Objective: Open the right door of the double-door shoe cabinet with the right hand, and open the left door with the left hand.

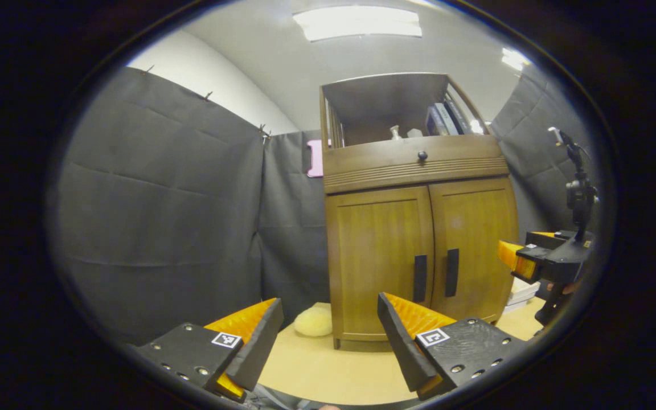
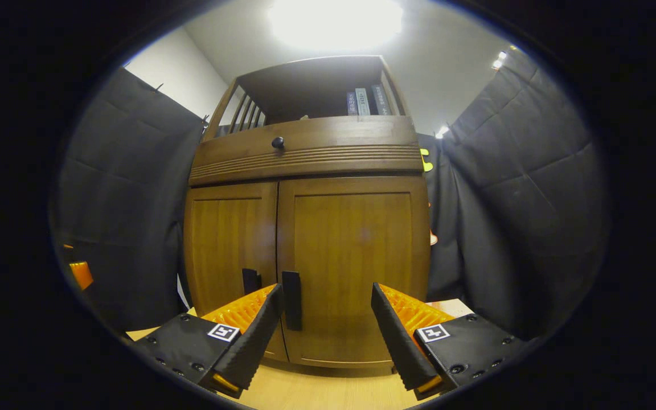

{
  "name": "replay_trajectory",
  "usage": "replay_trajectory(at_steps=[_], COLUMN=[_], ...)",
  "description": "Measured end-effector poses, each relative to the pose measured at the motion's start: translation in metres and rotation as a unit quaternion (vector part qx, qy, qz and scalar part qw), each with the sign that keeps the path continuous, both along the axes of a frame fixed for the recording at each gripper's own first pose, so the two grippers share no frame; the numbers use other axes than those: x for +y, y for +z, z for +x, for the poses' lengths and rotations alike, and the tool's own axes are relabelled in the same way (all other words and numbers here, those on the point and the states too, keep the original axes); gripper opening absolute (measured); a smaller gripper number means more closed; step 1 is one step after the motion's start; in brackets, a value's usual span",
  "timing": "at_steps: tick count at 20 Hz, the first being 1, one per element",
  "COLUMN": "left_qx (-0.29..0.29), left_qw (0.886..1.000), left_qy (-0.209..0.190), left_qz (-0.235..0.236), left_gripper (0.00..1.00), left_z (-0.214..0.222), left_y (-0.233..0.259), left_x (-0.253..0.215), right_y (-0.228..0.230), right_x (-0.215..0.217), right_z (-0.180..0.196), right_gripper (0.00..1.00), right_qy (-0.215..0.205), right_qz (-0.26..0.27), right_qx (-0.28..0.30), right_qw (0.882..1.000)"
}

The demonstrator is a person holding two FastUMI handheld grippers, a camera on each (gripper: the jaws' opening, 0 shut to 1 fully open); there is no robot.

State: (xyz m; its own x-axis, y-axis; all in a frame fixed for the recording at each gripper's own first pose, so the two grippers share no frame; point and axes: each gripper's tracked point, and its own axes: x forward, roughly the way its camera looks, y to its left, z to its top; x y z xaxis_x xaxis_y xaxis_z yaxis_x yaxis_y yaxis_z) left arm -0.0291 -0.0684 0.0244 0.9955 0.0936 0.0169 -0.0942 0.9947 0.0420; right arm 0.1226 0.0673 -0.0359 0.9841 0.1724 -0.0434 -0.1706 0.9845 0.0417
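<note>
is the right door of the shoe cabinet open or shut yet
Shut. The right door sits flush beside the left door, and the right tongs are open, short of its handle.

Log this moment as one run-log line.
phase: approach | doors: both shut | right tongs: open, near right handle | left tongs: open, farther back

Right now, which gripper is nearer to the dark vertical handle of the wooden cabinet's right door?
Right. The right gripper is close before that handle; the left gripper is farther back.
</note>
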Motion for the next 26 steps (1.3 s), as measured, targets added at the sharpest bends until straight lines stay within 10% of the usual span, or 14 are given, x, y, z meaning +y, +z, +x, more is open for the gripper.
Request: replay_trajectory(at_steps=[15,20,22,26], left_qx=[0.013,0.02,0.019,0.018], left_qw=[0.999,0.998,0.999,0.999], left_qy=[0.049,0.051,0.05,0.048], left_qz=[0.014,0.011,0.01,0.007], left_gripper=[0.97,0.97,0.97,0.95], left_z=[0.001,0.001,0.002,0.001], left_y=[-0.001,-0.003,-0.003,-0.004], left_x=[0.009,0.01,0.01,0.009], right_y=[-0.074,-0.092,-0.092,-0.093], right_x=[0.067,0.077,0.081,0.08], right_z=[0.103,0.128,0.135,0.131], right_gripper=[0.94,0.75,0.43,0.23], right_qy=[-0.018,-0.019,-0.014,-0.015], right_qz=[0.003,0.005,0.006,0.002], right_qx=[0.07,0.092,0.093,0.101], right_qw=[0.997,0.996,0.996,0.995])
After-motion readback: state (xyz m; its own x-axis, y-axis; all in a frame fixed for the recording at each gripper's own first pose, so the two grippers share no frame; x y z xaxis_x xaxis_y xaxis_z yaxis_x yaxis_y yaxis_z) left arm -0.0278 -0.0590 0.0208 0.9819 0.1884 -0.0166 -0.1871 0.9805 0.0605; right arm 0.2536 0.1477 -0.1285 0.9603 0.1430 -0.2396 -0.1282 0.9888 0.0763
